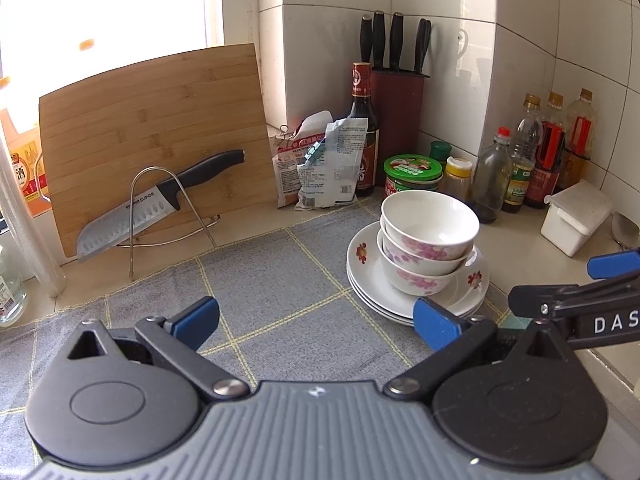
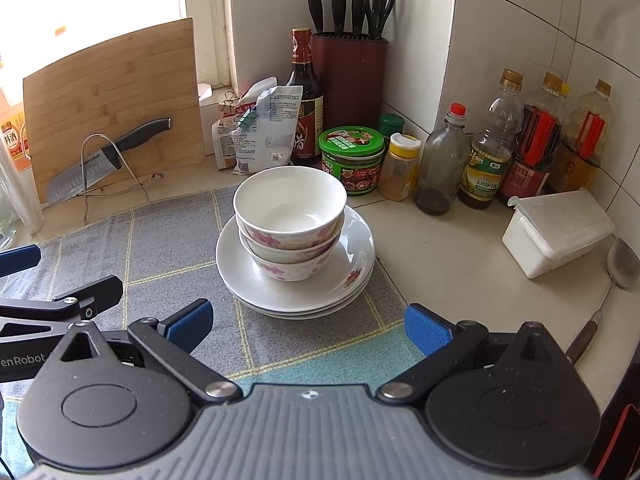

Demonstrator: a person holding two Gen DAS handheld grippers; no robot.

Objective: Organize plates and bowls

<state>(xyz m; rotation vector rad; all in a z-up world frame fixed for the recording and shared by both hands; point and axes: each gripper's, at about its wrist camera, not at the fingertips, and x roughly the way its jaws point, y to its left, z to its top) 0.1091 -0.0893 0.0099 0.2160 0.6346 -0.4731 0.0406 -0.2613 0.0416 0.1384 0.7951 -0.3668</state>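
Note:
Three white bowls with pink flowers are nested upright on a stack of three white plates, which rests on a grey checked cloth. My left gripper is open and empty, hovering over the cloth to the near left of the stack; its right finger sits close to the plates' front rim. My right gripper is open and empty just in front of the stack. Each gripper shows at the edge of the other's view: the right one, the left one.
A bamboo cutting board leans at the back left with a knife on a wire stand. A knife block, sauce bottles, jars and packets line the tiled corner. A white box and ladle lie right.

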